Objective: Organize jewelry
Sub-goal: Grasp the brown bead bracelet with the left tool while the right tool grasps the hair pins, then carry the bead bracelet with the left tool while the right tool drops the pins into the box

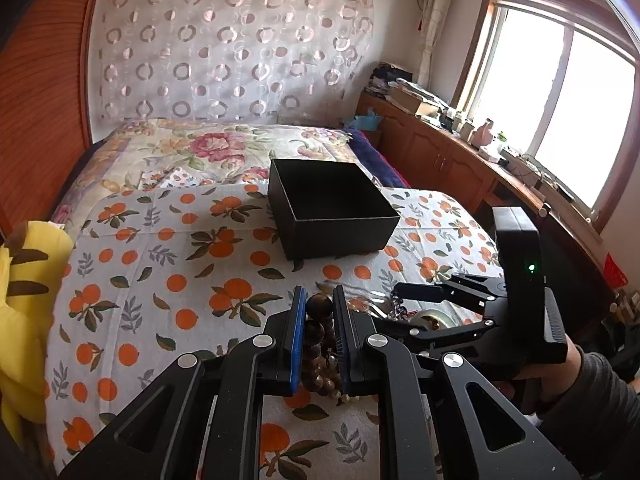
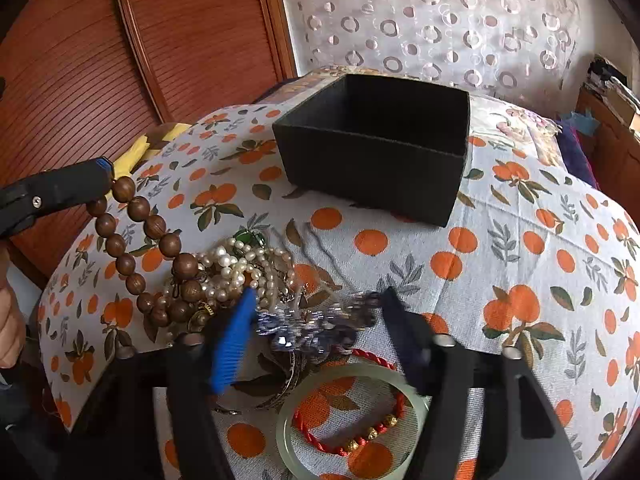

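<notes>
My left gripper is shut on a brown wooden bead string, which it lifts off the jewelry pile; the beads trail down from its fingers in the right wrist view. My right gripper is open, its jaws on either side of a blurred blue-silver crystal piece. In the pile lie a pearl strand, a pale green jade bangle and a red cord bracelet with gold beads. An empty open black box stands farther back; it also shows in the left wrist view.
The work surface is an orange-print cloth over a bed. A yellow plush toy lies at the left. A wooden cabinet with clutter runs under the window at the right. A wooden headboard stands at the left.
</notes>
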### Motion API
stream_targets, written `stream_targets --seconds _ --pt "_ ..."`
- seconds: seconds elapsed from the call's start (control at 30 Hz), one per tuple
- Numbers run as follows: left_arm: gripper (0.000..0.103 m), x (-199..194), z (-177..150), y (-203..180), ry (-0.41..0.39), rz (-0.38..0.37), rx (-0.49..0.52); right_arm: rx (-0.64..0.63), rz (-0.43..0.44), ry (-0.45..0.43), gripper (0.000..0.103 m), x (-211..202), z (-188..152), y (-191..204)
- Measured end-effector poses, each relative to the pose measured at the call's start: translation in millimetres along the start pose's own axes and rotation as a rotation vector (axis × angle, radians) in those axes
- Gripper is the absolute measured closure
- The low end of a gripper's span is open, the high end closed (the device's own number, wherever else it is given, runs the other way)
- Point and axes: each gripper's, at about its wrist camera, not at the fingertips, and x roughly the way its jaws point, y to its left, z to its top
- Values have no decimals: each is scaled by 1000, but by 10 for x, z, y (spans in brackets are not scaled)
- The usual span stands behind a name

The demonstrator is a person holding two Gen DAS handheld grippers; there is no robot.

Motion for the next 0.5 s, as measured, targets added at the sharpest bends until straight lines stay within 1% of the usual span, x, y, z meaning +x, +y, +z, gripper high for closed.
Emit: stream_targets --seconds 0.17,0.4,0.5 --pt "90 0 21 -8 -6 4 7 -6 4 -2 42 -72 -29 -11" --pt "90 -69 156 -25 -38 16 22 -32 -20 -51 42 -340 -7 -36" --pt "90 -101 239 -37 -53 20 28 -46 -46 -79 42 -477 44 -67"
